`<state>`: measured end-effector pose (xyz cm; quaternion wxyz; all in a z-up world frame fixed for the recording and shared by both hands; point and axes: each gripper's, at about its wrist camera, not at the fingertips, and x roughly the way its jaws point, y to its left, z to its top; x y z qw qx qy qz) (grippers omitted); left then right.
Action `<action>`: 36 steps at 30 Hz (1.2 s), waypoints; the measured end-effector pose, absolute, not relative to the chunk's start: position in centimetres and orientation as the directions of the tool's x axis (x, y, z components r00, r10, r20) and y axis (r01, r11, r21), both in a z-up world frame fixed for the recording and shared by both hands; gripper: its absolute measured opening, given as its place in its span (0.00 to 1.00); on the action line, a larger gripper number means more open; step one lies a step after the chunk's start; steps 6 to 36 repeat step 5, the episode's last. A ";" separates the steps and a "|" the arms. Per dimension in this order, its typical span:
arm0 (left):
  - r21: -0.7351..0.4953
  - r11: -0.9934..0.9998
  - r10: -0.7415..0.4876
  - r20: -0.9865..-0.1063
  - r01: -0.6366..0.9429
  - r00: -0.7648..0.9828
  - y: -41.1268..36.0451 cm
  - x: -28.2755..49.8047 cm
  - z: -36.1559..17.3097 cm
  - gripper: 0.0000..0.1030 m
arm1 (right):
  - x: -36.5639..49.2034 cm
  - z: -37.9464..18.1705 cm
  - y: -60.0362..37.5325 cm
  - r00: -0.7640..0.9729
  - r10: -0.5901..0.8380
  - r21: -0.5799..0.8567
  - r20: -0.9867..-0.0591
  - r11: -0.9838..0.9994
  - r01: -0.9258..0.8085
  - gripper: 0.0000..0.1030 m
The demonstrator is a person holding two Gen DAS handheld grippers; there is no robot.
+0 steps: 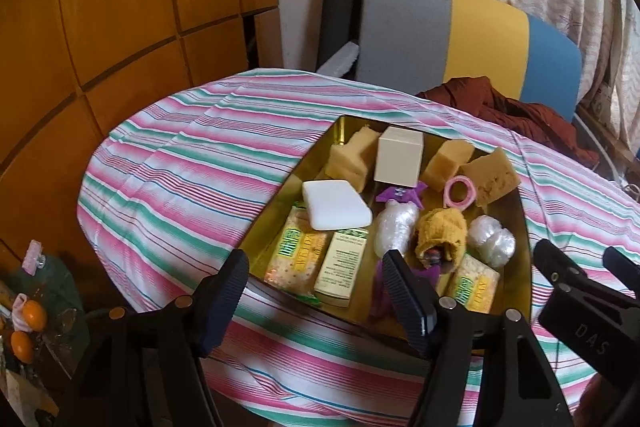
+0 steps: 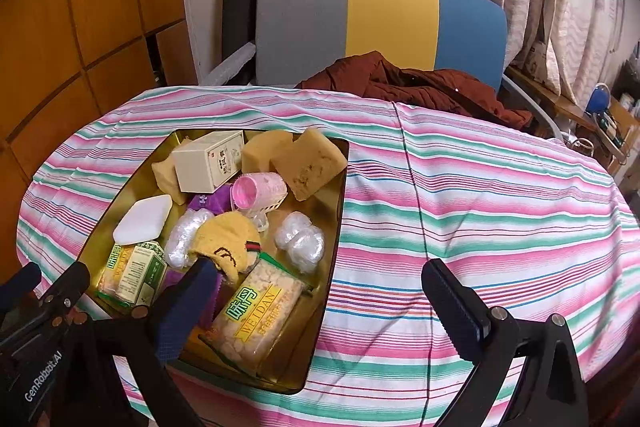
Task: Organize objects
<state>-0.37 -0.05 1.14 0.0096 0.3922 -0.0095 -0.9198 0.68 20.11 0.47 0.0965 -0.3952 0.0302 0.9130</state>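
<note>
Black left tool (image 1: 316,291) and right tool (image 2: 320,311) gape, empty.

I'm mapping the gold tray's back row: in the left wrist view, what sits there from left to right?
Yellow sponge → cream box → second yellow sponge → brown sponge.

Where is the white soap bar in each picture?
Left wrist view: the white soap bar lies mid-picture, in the gold tray's left half, above the cracker packs.
Right wrist view: the bar sits left of centre, near the tray's left wall.
Shared landmark: the cream box behind it.
</note>
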 end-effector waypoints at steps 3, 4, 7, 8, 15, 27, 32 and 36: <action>0.023 -1.000 -0.023 -0.727 0.009 -0.687 0.0 -0.5 1.0 0.66 | 0.7 0.4 20.2 -0.668 0.152 -0.019 -0.728 -0.979 -0.203 1.00; 0.018 -1.000 -0.018 -0.730 0.008 -0.683 -0.1 -0.5 0.9 0.66 | 0.6 0.3 20.3 -0.667 0.152 -0.019 -0.730 -0.979 -0.203 1.00; 0.012 -1.000 -0.014 -0.735 0.007 -0.678 -0.1 -0.6 0.8 0.66 | 0.6 0.3 20.3 -0.666 0.153 -0.019 -0.730 -0.979 -0.204 1.00; 0.012 -1.000 -0.014 -0.735 0.007 -0.678 -0.1 -0.6 0.8 0.66 | 0.6 0.3 20.3 -0.666 0.153 -0.019 -0.730 -0.979 -0.204 1.00; 0.012 -1.000 -0.014 -0.735 0.007 -0.678 -0.1 -0.6 0.8 0.66 | 0.6 0.3 20.3 -0.666 0.153 -0.019 -0.730 -0.979 -0.204 1.00; 0.012 -1.000 -0.014 -0.735 0.007 -0.678 -0.1 -0.6 0.8 0.66 | 0.6 0.3 20.3 -0.666 0.153 -0.019 -0.730 -0.979 -0.204 1.00; 0.012 -1.000 -0.014 -0.735 0.007 -0.678 -0.1 -0.6 0.8 0.66 | 0.6 0.3 20.3 -0.666 0.153 -0.019 -0.730 -0.979 -0.204 1.00; 0.012 -1.000 -0.014 -0.735 0.007 -0.678 -0.1 -0.6 0.8 0.66 | 0.6 0.3 20.3 -0.666 0.153 -0.019 -0.730 -0.979 -0.204 1.00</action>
